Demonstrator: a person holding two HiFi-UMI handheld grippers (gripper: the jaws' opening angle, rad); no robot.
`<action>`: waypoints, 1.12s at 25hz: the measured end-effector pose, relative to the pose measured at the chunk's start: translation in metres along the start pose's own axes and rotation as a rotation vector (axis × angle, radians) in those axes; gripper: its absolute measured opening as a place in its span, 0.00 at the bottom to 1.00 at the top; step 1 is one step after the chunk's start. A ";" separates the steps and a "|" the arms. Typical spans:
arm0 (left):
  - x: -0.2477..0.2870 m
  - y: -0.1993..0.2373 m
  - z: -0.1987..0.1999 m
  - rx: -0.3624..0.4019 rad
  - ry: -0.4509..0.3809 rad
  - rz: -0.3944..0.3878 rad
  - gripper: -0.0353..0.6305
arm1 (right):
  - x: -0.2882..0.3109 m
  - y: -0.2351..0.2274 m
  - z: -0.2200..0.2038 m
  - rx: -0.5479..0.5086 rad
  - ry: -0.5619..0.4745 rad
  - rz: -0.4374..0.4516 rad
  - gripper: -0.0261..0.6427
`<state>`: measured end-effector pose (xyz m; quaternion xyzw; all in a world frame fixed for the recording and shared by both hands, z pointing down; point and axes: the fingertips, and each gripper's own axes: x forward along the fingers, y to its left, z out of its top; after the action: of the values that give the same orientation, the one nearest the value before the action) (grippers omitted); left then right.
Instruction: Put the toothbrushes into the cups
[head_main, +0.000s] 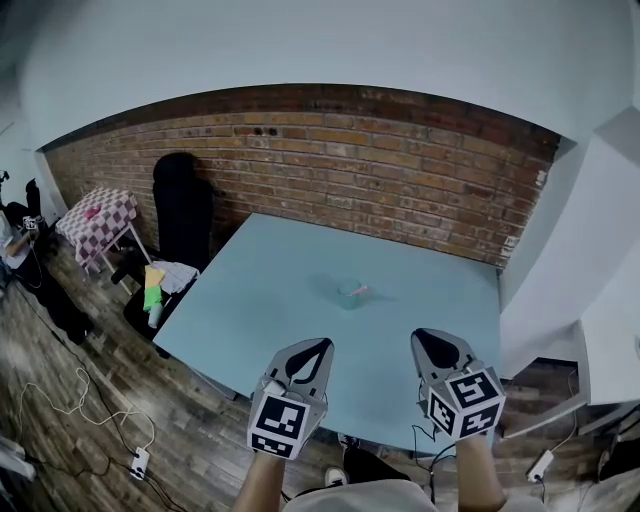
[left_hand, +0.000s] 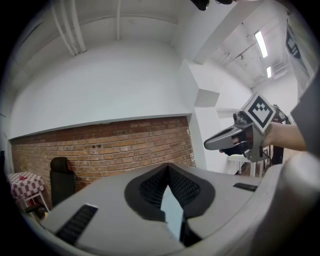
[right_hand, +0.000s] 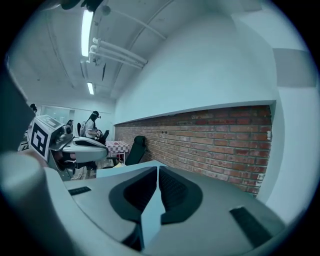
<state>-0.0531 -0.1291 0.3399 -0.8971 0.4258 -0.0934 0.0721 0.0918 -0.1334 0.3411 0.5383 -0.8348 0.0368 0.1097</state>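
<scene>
A small clear cup (head_main: 350, 294) stands alone near the middle of the pale blue rectangular table (head_main: 262, 305). A pink streak, seemingly a toothbrush (head_main: 361, 291), sits at its rim, though the blur hides whether it is inside or across the top.

The left gripper (head_main: 322, 346) and right gripper (head_main: 424, 336) hover side by side over the table's near edge, well apart from the cup.

Only the gripper views show the jaws closely. The left gripper's (left_hand: 168, 168) tips meet with nothing between them, and the right gripper's (right_hand: 156, 171) are closed to a thin slit, also empty. Neither view shows the cup; each catches the other gripper and the red brick wall (head_main: 350, 170) behind.
</scene>
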 end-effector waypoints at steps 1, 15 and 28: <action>-0.002 -0.001 0.003 0.006 -0.005 0.001 0.08 | -0.004 0.000 0.003 -0.002 -0.009 -0.002 0.09; -0.015 -0.008 0.021 0.037 -0.029 0.014 0.08 | -0.033 0.008 0.021 -0.027 -0.058 -0.004 0.07; -0.014 0.001 0.015 0.027 -0.019 0.020 0.08 | -0.029 0.014 0.022 -0.033 -0.050 0.009 0.07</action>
<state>-0.0591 -0.1180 0.3232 -0.8925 0.4329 -0.0898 0.0891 0.0872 -0.1055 0.3143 0.5332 -0.8403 0.0100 0.0974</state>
